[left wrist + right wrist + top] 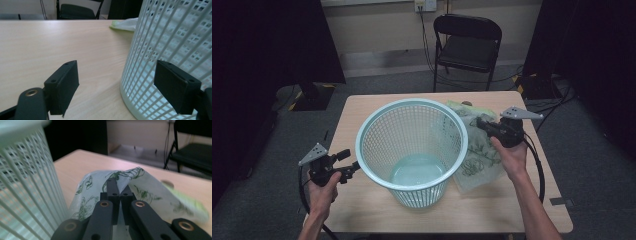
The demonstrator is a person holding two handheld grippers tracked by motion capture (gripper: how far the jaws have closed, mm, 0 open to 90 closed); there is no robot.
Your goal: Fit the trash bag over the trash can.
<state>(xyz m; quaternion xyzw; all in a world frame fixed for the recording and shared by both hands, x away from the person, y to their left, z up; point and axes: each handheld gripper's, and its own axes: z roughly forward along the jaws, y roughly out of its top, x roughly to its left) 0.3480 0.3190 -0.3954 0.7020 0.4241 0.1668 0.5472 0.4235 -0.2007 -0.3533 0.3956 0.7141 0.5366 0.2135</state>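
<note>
Between right gripper (119,185) jaws: printed plastic bag (140,187) pinched, beside basket (412,150) | left gripper (117,85) jaws apart astride basket wall | risk: thin film slips free; basket tips on counter (50,45).

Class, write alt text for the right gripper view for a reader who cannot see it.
The right hand-held gripper is shut on a thin plastic bag printed with green plants, lifting a fold of it off the pale wooden table. A white mesh basket stands close at the left.
</note>
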